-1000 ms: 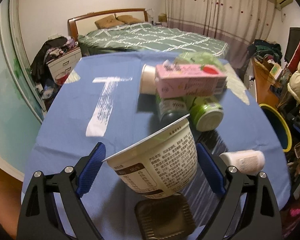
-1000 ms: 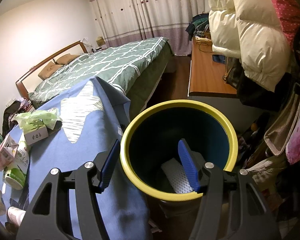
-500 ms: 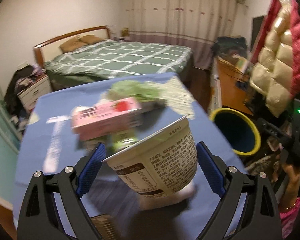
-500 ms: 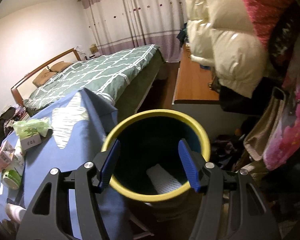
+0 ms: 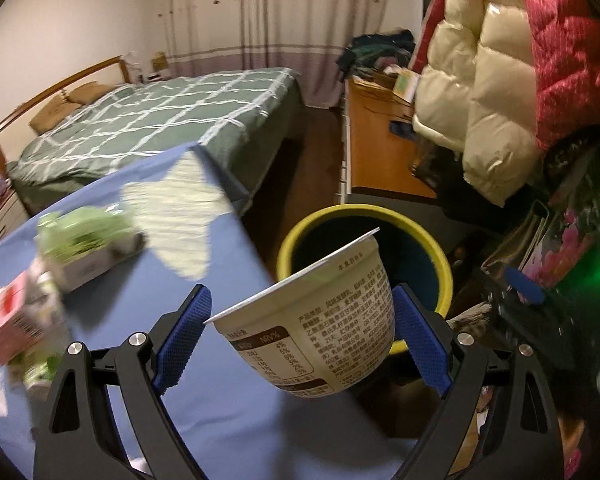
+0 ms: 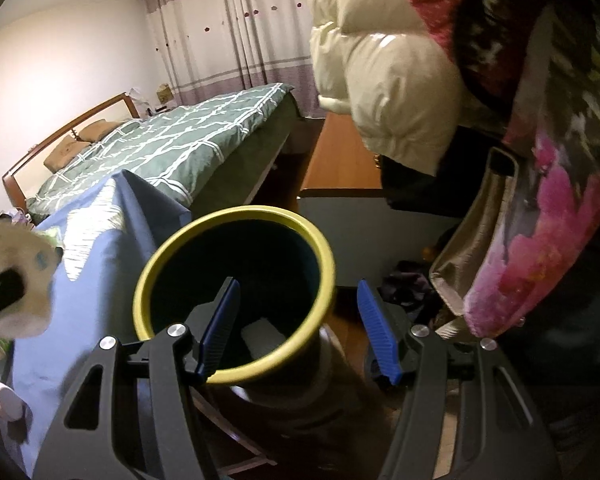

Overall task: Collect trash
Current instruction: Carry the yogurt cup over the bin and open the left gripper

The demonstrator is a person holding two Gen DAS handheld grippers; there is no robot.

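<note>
Past the table edge (image 5: 236,216), my left gripper (image 5: 300,332) grips a tilted yogurt cup (image 5: 312,320) between both blue pads, cup hanging in front of the yellow-rimmed trash bin (image 5: 440,256). Bin stands on the floor just beside the blue tablecloth corner, mouth unobstructed from above; a white item (image 6: 262,336) lies at its bottom. My right gripper (image 6: 298,328) hangs over the bin's near rim w/ fingers apart, nothing between them. Tight side: puffy jackets (image 5: 480,92) and a floral bag (image 6: 540,248) crowd the bin's right. Wooden desk (image 5: 380,148) sits behind it, bed (image 5: 160,120) further back. Left on table: pink carton (image 5: 12,324), green-wrapped pack (image 5: 84,240), both blurred, well apart from the bin.
</note>
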